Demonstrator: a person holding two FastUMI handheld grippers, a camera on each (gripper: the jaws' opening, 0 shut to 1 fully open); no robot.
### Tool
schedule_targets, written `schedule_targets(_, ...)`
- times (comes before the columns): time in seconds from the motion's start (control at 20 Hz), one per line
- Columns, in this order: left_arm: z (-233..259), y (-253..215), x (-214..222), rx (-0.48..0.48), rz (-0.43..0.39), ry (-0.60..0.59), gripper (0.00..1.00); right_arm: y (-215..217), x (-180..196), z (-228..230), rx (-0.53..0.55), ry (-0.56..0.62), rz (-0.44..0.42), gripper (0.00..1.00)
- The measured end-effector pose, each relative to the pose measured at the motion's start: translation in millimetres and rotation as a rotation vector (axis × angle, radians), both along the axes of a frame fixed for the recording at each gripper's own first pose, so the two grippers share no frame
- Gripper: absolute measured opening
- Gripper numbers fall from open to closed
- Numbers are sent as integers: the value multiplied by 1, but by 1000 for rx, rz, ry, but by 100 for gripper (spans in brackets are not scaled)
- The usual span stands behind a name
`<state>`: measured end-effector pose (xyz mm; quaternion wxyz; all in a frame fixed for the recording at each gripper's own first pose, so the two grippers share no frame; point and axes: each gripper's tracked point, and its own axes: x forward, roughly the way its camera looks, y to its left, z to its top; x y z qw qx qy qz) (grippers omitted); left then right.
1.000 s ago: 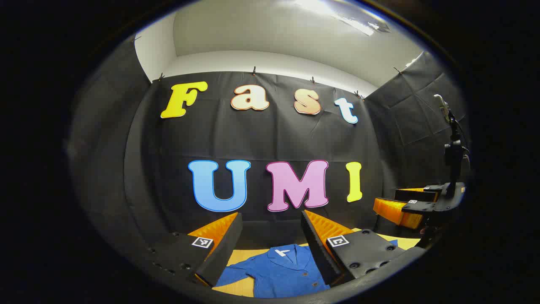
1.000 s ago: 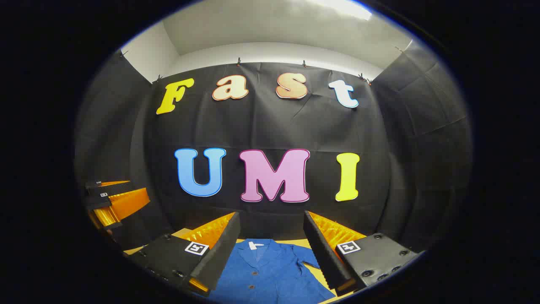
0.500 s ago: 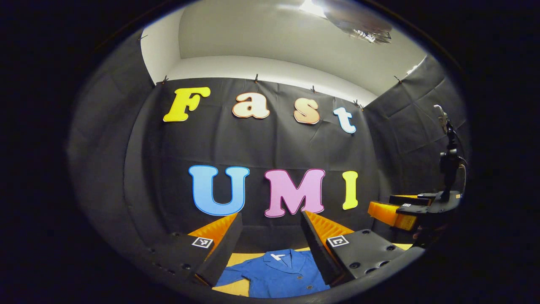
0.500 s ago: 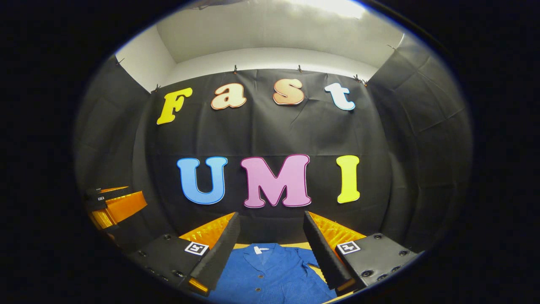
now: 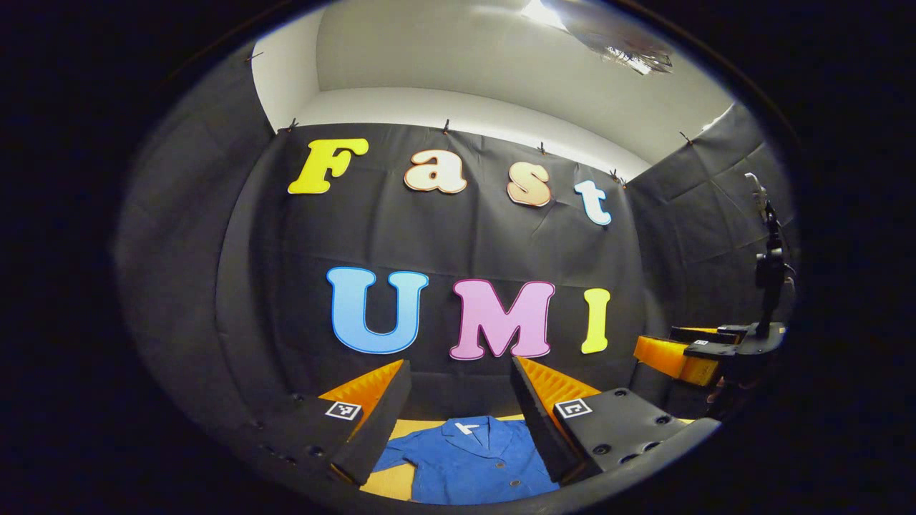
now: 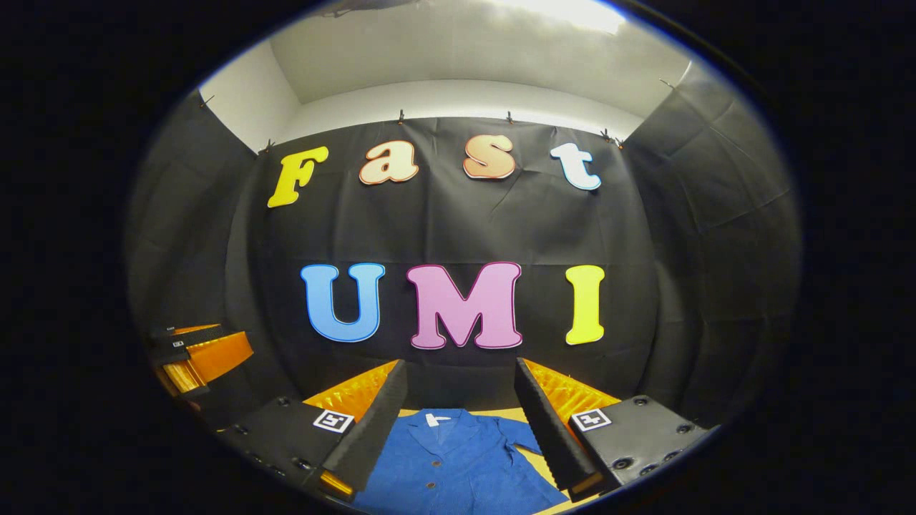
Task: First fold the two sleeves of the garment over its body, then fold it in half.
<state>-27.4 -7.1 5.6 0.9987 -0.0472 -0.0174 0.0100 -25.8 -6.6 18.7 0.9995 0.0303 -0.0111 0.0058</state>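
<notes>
A blue buttoned shirt (image 5: 469,461) with a white neck tag lies flat on a yellow table, collar toward the back wall; one sleeve spreads out to the left. My left gripper (image 5: 458,422) hangs above it, open, nothing between its fingers. In the right gripper view the same shirt (image 6: 454,465) lies below my right gripper (image 6: 458,422), which is open and holds nothing. The right gripper (image 5: 687,354) also shows at the right of the left gripper view, and the left gripper (image 6: 197,350) at the left of the right gripper view.
The yellow table (image 5: 390,483) shows beside the shirt. Black cloth walls close the booth at the back and sides. A black stand (image 5: 769,265) rises on the right gripper.
Both views have shifted slightly; the shirt sits a little lower and farther in each. Both grippers stay open and above the shirt.
</notes>
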Motion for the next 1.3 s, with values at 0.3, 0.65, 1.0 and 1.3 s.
schedule_targets(0.3,-12,-4,-6,-3,-7,44,81,-9,-7,-6,-18,12,-12,91)
schedule_targets(0.65,-24,-7,-10,4,-21,90,81,-34,-16,-9,-56,20,-61,94)
schedule_targets(1.0,-31,-16,-9,-20,-25,98,81,-47,-15,-19,-59,58,-83,94)
schedule_targets(1.3,-37,-30,-6,-5,-51,125,81,-41,-2,-29,-60,74,-50,94)
